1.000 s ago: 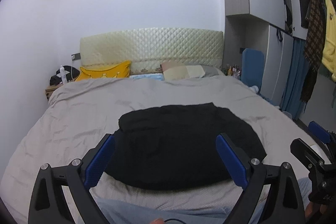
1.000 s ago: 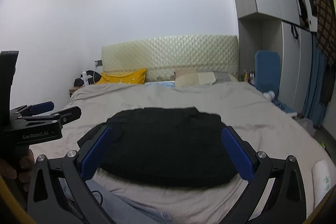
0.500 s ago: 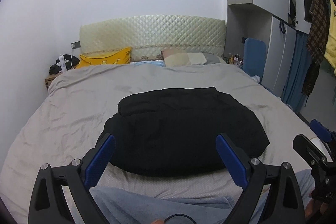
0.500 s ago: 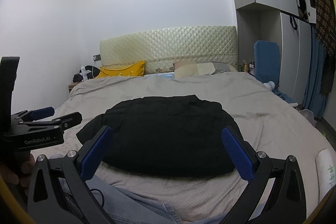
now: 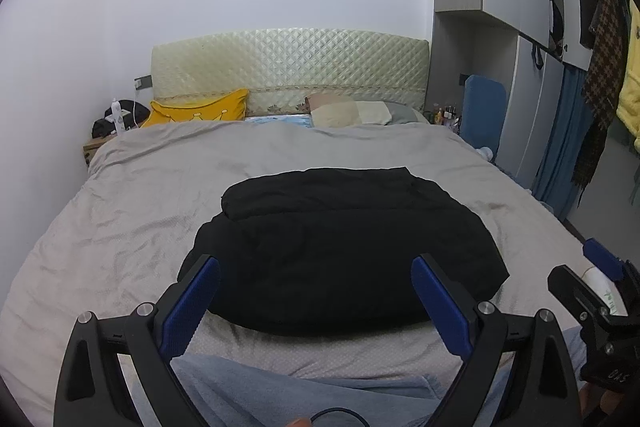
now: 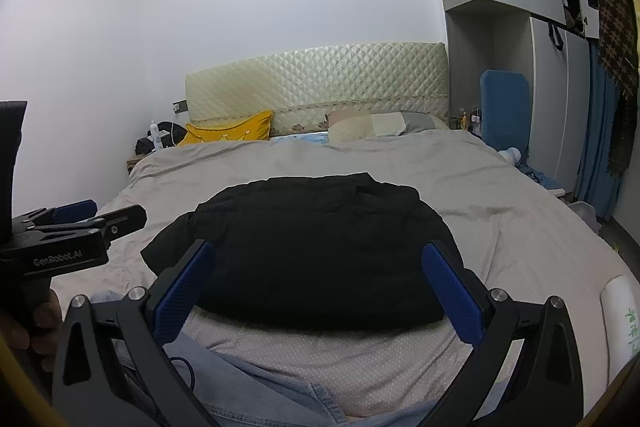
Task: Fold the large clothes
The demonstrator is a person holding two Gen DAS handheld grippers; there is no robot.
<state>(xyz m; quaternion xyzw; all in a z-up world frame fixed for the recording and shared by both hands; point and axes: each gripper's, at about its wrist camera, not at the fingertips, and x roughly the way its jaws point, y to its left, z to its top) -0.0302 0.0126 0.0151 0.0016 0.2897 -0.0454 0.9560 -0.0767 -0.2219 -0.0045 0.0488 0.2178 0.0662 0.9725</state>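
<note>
A large black garment (image 5: 344,247) lies folded into a thick bundle on the grey bed cover (image 5: 132,227), near the foot of the bed; it also shows in the right wrist view (image 6: 312,247). My left gripper (image 5: 316,291) is open and empty, held above the near edge of the garment without touching it. My right gripper (image 6: 316,279) is open and empty too, above the same near edge. The right gripper shows at the right edge of the left wrist view (image 5: 592,291), and the left gripper at the left edge of the right wrist view (image 6: 80,227).
A yellow pillow (image 5: 196,111) and beige pillows (image 5: 352,113) lie by the quilted headboard (image 5: 288,63). A nightstand (image 5: 96,147) stands at the left. A wardrobe (image 5: 500,27) and hanging clothes (image 5: 604,67) are at the right. Denim legs (image 6: 256,387) are at the bed's foot.
Both grippers have tilted down a little and the garment sits lower and larger in view. The jaws stay open and the garment has not moved.
</note>
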